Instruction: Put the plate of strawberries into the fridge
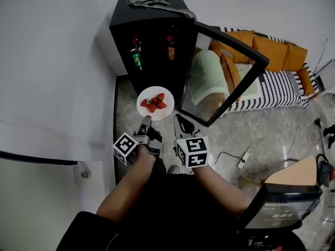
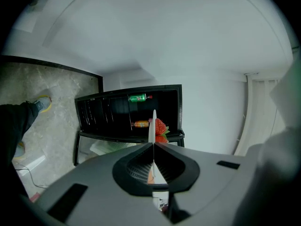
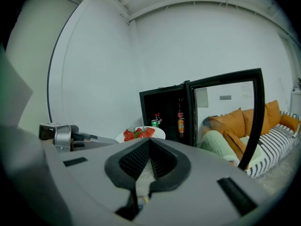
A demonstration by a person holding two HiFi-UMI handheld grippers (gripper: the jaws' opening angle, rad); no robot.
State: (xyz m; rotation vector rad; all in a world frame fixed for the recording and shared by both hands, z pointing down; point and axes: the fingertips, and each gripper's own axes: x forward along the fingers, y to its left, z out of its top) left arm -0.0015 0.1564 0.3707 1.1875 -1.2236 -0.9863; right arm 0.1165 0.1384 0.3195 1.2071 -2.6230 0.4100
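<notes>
the left gripper (image 1: pixel 146 121) has its jaws pressed together on the near rim of the white plate (image 1: pixel 148 93) and holds it in the air, just in front of the open black fridge (image 1: pixel 149 30). the strawberries (image 1: pixel 155 102) lie on the plate. the right gripper (image 1: pixel 179 120) is beside it, jaws closed on nothing.

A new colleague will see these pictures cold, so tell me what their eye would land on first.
The white plate of strawberries stands out first, held by its near rim in the left gripper just in front of the black fridge. Next comes the fridge's glass door, standing wide open to the right, with bottles on a shelf inside. The right gripper is beside the plate, shut and empty.
</notes>
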